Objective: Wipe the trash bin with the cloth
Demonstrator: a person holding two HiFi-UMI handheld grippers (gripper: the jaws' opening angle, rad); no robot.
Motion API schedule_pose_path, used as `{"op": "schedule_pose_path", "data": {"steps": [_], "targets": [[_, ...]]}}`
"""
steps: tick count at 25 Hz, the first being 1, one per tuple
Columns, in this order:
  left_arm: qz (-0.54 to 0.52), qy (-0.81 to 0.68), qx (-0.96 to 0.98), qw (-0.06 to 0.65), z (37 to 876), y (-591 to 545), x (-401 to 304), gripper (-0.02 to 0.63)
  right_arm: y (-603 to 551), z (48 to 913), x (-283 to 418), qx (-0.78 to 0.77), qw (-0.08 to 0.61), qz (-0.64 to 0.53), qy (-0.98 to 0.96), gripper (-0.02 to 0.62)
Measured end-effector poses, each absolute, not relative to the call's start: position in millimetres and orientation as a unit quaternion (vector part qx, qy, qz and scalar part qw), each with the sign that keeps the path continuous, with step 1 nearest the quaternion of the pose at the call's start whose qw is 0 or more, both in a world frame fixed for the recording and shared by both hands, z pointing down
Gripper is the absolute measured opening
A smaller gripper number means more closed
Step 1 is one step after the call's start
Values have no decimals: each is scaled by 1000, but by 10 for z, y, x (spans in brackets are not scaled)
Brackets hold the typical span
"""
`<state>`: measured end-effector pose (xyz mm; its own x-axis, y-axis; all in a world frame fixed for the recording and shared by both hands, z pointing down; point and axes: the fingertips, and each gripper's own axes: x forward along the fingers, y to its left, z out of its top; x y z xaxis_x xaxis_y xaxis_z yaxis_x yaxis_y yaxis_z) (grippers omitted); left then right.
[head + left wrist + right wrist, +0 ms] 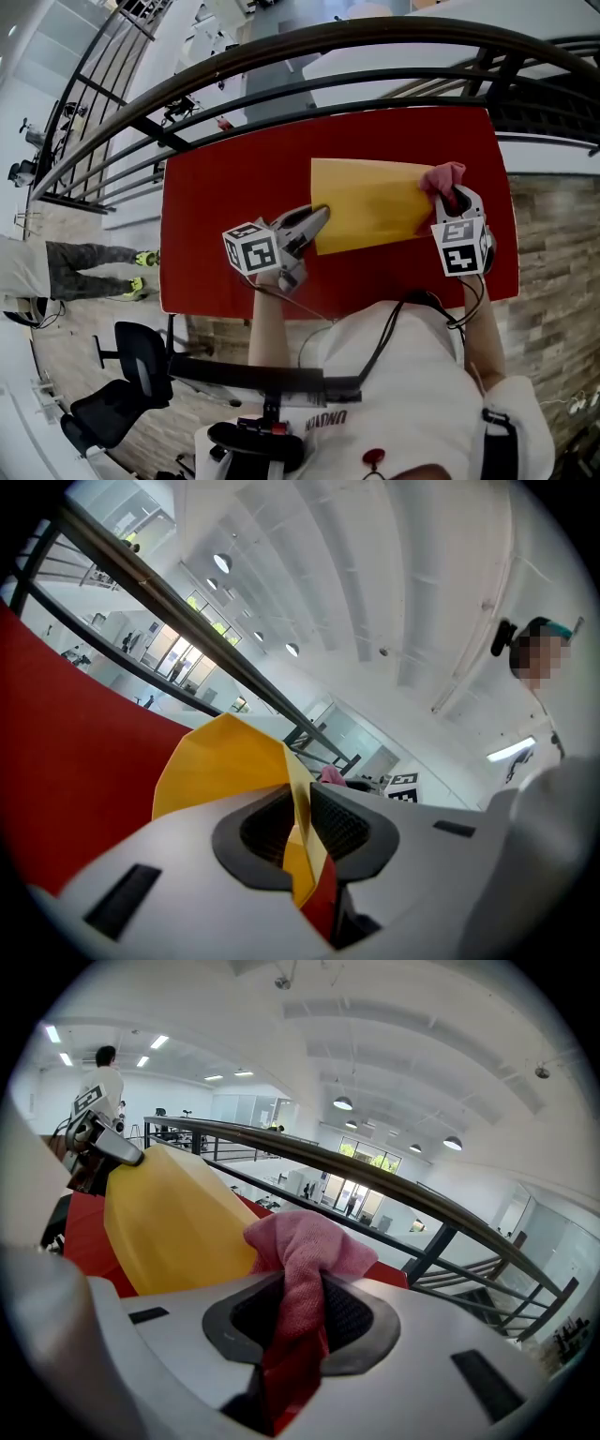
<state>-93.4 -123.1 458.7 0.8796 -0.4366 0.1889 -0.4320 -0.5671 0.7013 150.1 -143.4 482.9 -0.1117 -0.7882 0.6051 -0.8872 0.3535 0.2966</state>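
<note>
Your left gripper is clamped on the yellow trash bin. In the left gripper view its pads pinch a thin yellow wall edge that runs up between them, and the rest of the bin bulges ahead of the jaws and off to their left. Your right gripper is grasping the pink cloth. In the right gripper view the cloth rises from between the dark pads and bunches into a soft lump just beyond the fingertips. That lump sits close against the end of the bin nearest this gripper; you cannot tell from here whether it presses on the plastic. The bin spans the gap between your two grippers, on its side over the red table, with the left gripper at one end and the right gripper at the other. Beyond both grippers a dark railing curves past the table's far edge
</note>
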Motion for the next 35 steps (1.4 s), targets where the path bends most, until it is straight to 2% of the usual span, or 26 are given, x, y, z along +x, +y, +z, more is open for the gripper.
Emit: {"op": "schedule_pose_path", "data": {"steps": [4, 7, 15, 20, 27, 35], "targets": [[-19, -238, 881, 408, 4610, -1087, -915, 44, -1369, 4670, 1465, 554, 350, 64, -753, 100], [-15, -233, 882, 409, 4642, -953, -921, 40, -1332, 4295, 1267, 540, 318, 50, -777, 100], [-12, -239, 877, 417, 4744, -636, -973, 37, -1194, 3568, -17, 412, 206, 40, -886, 101], [-21, -237, 875, 421, 4791, -507, -953, 37, -1113, 3728, -756, 332, 237, 21, -913, 100], [-34, -228, 873, 429, 4855, -400, -956, 38, -1073, 4268, -1177, 284, 350, -39, -892, 100], [-47, -226, 866, 443, 4885, -391, -995, 38, -1075, 4361, -1195, 287, 356, -40, -888, 100]]}}
